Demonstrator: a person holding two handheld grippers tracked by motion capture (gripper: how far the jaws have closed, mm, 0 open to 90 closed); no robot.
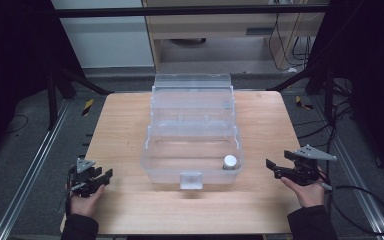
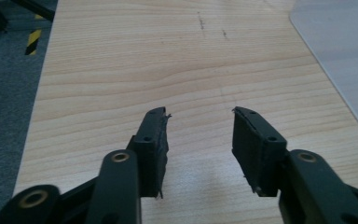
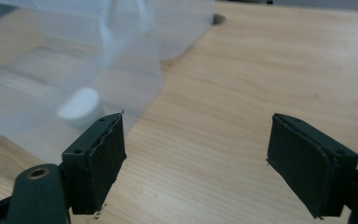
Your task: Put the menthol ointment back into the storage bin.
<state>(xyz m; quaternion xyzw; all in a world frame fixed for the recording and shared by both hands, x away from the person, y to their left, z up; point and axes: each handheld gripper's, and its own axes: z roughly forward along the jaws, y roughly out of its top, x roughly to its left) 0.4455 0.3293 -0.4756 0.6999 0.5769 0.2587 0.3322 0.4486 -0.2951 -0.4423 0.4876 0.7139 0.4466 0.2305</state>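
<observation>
Right gripper (image 3: 196, 158) jaws gape beside clear box (image 3: 135, 70) holding white jar (image 3: 79, 106)

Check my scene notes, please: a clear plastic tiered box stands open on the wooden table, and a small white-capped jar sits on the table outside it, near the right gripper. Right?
Not quite. The small white-capped jar sits inside the clear plastic tiered box, in the bottom compartment's front right corner, not on the wooden table outside it. The high view shows this. The right gripper is indeed the nearer one.

A clear plastic bin (image 1: 192, 150) stands open mid-table, with a small white-capped jar (image 1: 230, 162) upright in its front-right corner.
</observation>
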